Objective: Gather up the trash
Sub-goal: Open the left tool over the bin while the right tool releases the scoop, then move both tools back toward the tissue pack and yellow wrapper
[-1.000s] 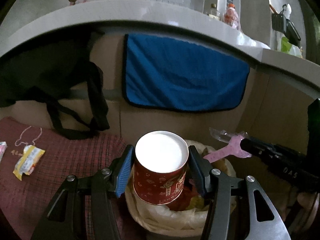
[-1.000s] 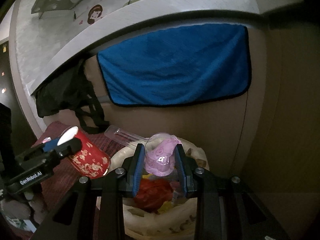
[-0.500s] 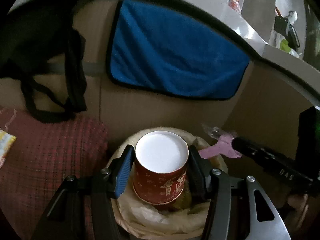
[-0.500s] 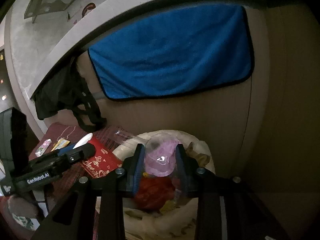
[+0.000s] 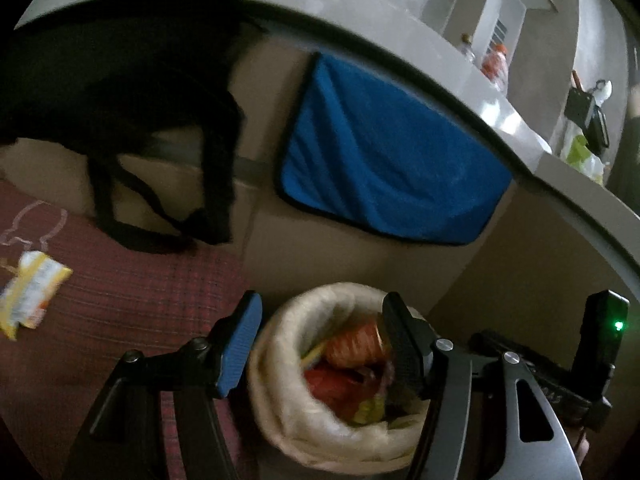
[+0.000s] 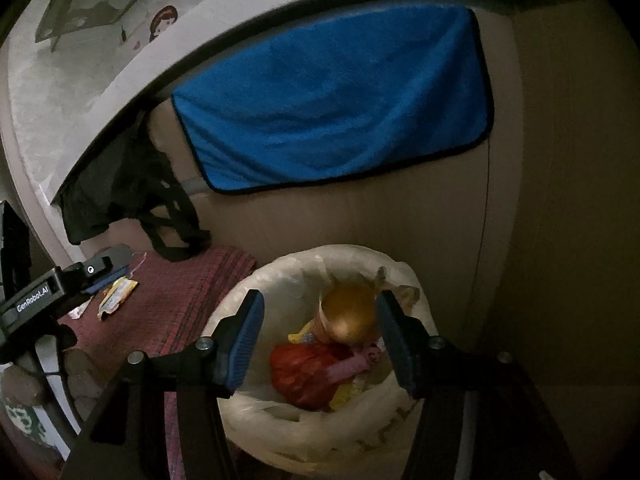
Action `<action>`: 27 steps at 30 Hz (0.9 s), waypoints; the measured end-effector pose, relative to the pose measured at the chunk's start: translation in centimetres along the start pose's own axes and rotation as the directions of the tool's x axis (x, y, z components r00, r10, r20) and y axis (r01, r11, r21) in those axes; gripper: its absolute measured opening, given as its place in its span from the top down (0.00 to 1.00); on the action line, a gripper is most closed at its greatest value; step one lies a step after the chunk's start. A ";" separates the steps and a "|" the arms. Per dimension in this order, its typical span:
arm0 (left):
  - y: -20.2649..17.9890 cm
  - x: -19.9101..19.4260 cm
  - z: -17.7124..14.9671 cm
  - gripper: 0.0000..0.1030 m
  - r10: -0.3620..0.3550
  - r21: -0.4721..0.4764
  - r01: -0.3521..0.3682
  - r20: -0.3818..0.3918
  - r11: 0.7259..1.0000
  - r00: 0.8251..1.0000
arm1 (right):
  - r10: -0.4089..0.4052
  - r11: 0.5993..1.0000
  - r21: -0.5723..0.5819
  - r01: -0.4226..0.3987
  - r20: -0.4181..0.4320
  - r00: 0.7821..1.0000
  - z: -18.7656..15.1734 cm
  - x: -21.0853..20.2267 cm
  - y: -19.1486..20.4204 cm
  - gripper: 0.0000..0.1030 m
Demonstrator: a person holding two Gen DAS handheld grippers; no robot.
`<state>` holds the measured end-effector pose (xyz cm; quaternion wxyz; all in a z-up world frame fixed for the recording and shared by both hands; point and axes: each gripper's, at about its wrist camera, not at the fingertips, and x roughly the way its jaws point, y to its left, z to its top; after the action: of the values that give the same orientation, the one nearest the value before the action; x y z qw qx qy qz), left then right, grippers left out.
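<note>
While both pairs of tongs hang over the round bin lined with a pale plastic bag (image 6: 320, 436), neither grips anything. The left tongs (image 5: 320, 344) are released, their blue-padded fingers (image 5: 240, 344) spread to either side of the bag's rolled rim (image 5: 280, 400). The right tongs (image 6: 316, 340) are likewise released, fingers wide apart above the bin's mouth.

Inside the bin lies the trash: a red paper cup (image 6: 348, 312) on its side with its open mouth turned up toward the right wrist camera, a crumpled red wrapper (image 6: 304, 376) nearer, a pink plastic piece (image 6: 356, 364) between them and scraps of yellow (image 6: 348, 394) at the near edge. From the left wrist view the same heap shows as blurred red and orange shapes (image 5: 352, 348).

Left of the bin lies a dark red checked cloth (image 5: 132, 292) – on it, well apart from the bin, rests a yellow-and-white snack wrapper (image 5: 32, 292), outside the bin. The right wrist view shows that wrapper (image 6: 118, 294) just beside the left tongs' black body (image 6: 52, 296).

Behind the bin rises a beige cabinet front (image 6: 380, 208). A blue towel with dark edging (image 6: 336, 100) hangs on it under a pale grey worktop (image 5: 360, 16), and a black strapped bag (image 5: 140, 132) hangs to the towel's left.
</note>
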<state>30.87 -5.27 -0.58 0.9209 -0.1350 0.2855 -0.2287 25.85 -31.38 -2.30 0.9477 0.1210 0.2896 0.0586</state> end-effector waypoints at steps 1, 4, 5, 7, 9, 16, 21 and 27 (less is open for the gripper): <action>0.5 -0.7 0.1 0.38 0.012 0.000 -0.012 0.009 1.000 1.000 | 0.001 1.000 -0.009 -0.001 0.004 1.000 0.1 -0.4 0.6 0.46; 2.3 -3.4 0.7 0.38 0.049 -0.005 -0.049 0.040 0.999 0.998 | 0.000 0.999 -0.033 0.001 0.022 1.000 0.3 -1.3 2.6 0.46; 3.0 -4.6 0.9 0.38 0.062 -0.009 -0.062 0.057 0.998 0.996 | 0.002 0.999 -0.040 -0.001 0.032 0.999 0.4 -1.7 3.5 0.45; 4.2 -6.9 1.2 0.38 0.084 -0.016 -0.083 0.088 0.996 0.993 | 0.014 0.999 -0.048 -0.012 0.039 0.999 0.4 -2.2 5.0 0.43; 5.7 -9.9 1.7 0.38 0.110 -0.016 -0.109 0.129 0.994 0.985 | 0.033 0.997 -0.064 -0.031 0.039 0.999 0.3 -2.5 7.1 0.43; 11.5 -19.9 2.7 0.38 0.232 -0.043 -0.229 0.263 0.972 0.936 | 0.104 0.980 -0.171 -0.098 0.029 0.994 -0.3 -1.8 16.4 0.42; 16.6 -25.8 2.8 0.38 0.350 -0.083 -0.341 0.313 0.936 0.883 | 0.159 0.953 -0.258 -0.156 -0.010 0.987 -1.0 1.0 23.7 0.38; 23.3 -29.3 2.3 0.38 0.464 -0.168 -0.433 0.315 0.886 0.828 | 0.227 0.922 -0.286 -0.260 -0.144 0.963 -2.4 6.6 30.6 0.38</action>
<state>18.76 29.59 6.02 0.9773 -0.1431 0.1523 0.0343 28.69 -0.26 0.36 0.9232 0.0063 0.3105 0.2263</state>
